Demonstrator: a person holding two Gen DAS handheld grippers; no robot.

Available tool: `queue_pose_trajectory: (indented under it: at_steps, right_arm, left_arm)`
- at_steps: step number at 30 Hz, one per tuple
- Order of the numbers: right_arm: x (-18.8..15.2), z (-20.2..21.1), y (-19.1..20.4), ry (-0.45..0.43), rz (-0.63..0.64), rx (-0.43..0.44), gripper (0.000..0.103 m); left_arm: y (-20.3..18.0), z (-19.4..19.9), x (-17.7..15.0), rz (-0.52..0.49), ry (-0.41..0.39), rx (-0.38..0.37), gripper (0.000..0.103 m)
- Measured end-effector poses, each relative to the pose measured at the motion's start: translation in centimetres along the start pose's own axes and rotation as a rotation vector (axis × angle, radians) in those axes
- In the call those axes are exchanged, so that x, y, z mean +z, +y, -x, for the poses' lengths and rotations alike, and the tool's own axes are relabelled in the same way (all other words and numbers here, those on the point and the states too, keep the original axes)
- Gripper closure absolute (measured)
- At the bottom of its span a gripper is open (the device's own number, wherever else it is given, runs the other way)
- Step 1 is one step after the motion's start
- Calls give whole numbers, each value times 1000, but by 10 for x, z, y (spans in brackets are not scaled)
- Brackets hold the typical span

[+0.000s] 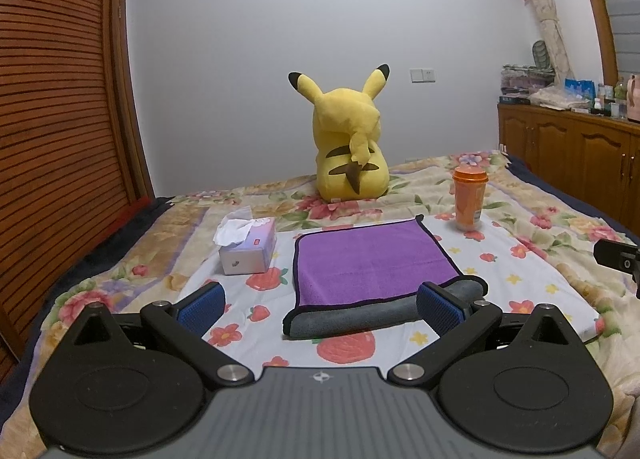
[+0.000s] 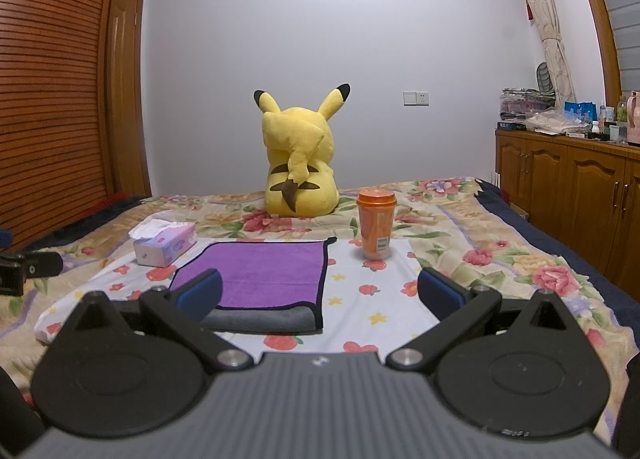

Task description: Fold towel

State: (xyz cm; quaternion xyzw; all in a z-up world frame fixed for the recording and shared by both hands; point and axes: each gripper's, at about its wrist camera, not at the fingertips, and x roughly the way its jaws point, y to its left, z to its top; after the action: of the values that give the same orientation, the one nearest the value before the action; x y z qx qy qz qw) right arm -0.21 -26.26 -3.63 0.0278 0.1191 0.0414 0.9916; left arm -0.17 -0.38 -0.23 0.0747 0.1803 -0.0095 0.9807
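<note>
A purple towel (image 1: 360, 263) with a black hem and a grey underside lies flat on the flowered bed sheet (image 1: 520, 275), its near edge rolled up to show grey. My left gripper (image 1: 322, 309) is open and empty just in front of that near edge, its right blue pad (image 1: 438, 305) overlapping the towel's near right corner. In the right wrist view the towel (image 2: 260, 275) lies left of centre. My right gripper (image 2: 320, 293) is open and empty, its left pad (image 2: 200, 293) in front of the towel's near left part.
A tissue box (image 1: 250, 247) stands left of the towel, an orange cup (image 1: 469, 199) at its far right, a yellow plush toy (image 1: 350, 147) behind. A wooden headboard (image 1: 56, 119) is on the left and a wooden cabinet (image 1: 568, 155) on the right.
</note>
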Motion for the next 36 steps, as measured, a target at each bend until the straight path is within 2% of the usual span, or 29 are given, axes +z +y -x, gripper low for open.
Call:
queue_pose_trajectory:
  at_steps: [36]
  right_arm:
    - [0, 0, 0, 2, 2, -2, 0]
  left_arm:
    - [2, -2, -8, 2, 11, 1, 0]
